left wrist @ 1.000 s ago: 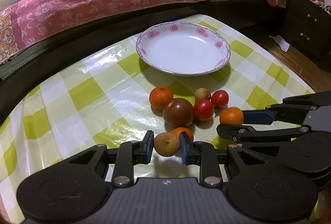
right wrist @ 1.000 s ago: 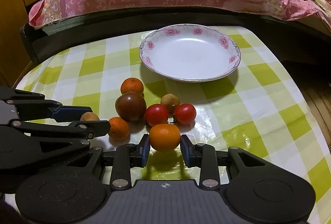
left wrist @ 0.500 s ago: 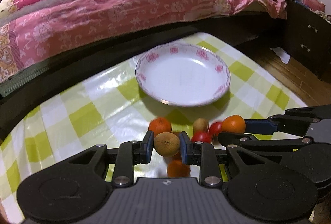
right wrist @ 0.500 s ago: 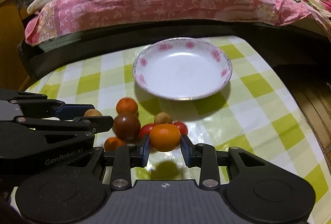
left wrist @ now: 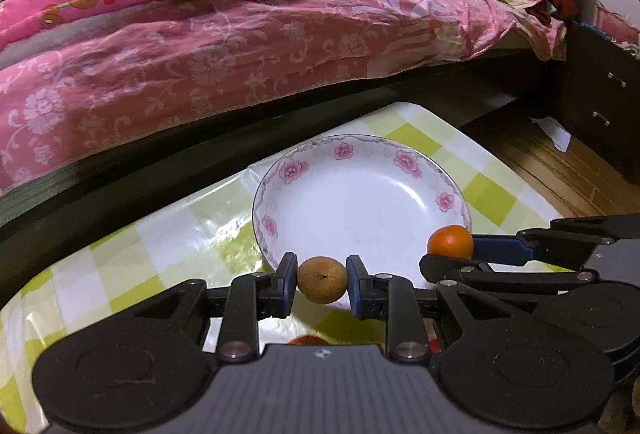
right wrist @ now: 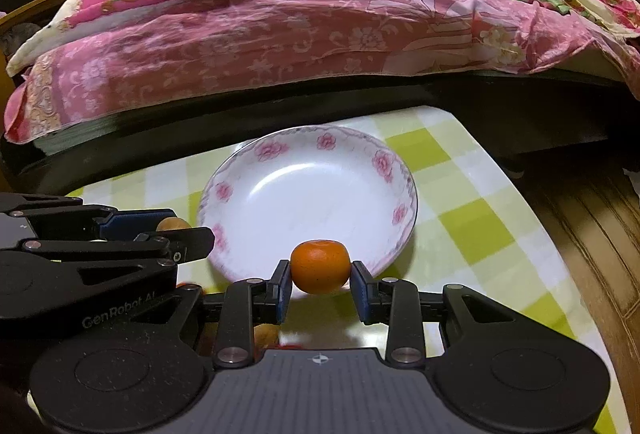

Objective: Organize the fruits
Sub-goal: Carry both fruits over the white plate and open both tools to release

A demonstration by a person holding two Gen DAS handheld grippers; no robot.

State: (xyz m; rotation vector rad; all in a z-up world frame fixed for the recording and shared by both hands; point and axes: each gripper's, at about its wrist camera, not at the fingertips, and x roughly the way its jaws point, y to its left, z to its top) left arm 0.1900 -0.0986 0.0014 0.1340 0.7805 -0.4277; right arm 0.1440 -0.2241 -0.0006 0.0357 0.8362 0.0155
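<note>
A bed (left wrist: 248,45) runs along the far edge of the surface (left wrist: 132,254), covered by a crumpled pink floral quilt (right wrist: 280,33) over a dark frame. The surface carries a glossy plastic cloth in a yellow-green and white check.

One container is present: a shallow round plate (left wrist: 362,163), white glazed ceramic with pink flowers printed round its rim. It sits near the far edge of the surface, close to the bed frame. Nothing lies inside it; the bowl of the plate shows bare white glaze.

The left claw (left wrist: 322,284) is closed on a small brown fruit (left wrist: 322,280), round, dull and rough-skinned, with a dark dimple facing the camera. Both blue pads press against its sides. The fruit is held clear of the cloth, at the near rim of the plate on its left side.

The right claw (right wrist: 320,284) is clamped on an orange (right wrist: 320,266), a smooth, slightly flattened small citrus with a pale stem mark on top. Its pads touch both sides of the fruit. The orange is held above the near rim of the plate, on the right side.

The two claws stand side by side, each visible in the other's camera. Slivers of further red and orange fruit show below the claws, too hidden to identify.
</note>
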